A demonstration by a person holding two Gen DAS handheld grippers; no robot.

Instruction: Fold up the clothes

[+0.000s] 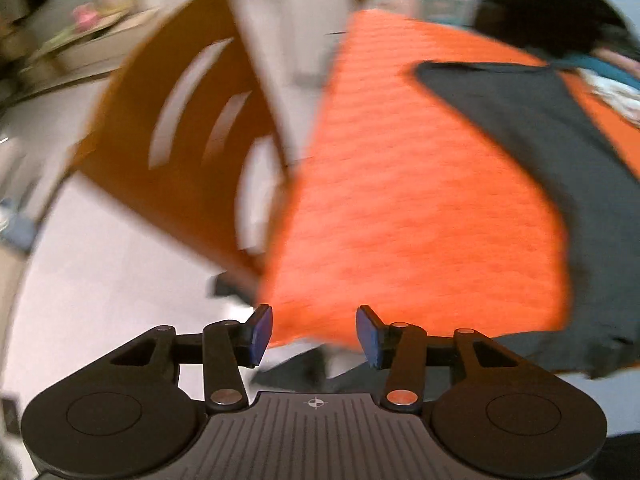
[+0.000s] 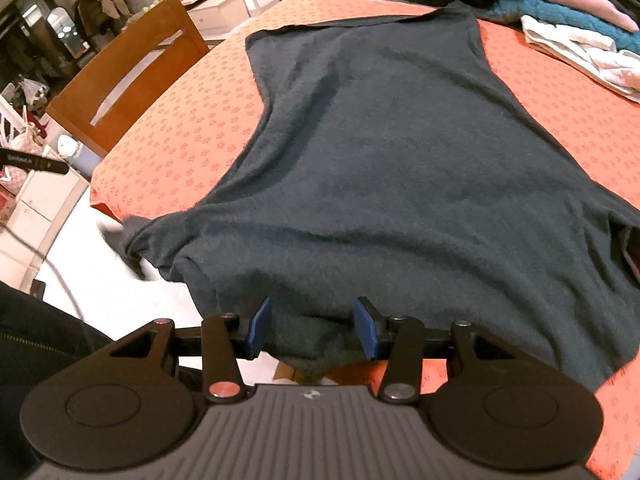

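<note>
A dark grey garment (image 2: 384, 152) lies spread flat across the orange patterned tablecloth (image 2: 172, 136), one sleeve (image 2: 148, 236) hanging off the near left edge. My right gripper (image 2: 312, 328) is open at the garment's near edge, which sits between the blue pads (image 2: 258, 326) without being pinched. The left wrist view is blurred by motion. My left gripper (image 1: 314, 334) is open and holds nothing, hovering at the near left corner of the tablecloth (image 1: 400, 200). The garment (image 1: 540, 168) lies to its right.
A wooden chair (image 2: 128, 80) stands at the table's left side; the chair (image 1: 172, 132) also shows in the left wrist view. Folded clothes (image 2: 580, 40) in teal, pink and white are piled at the far right. White floor (image 2: 100, 280) lies below the near left edge.
</note>
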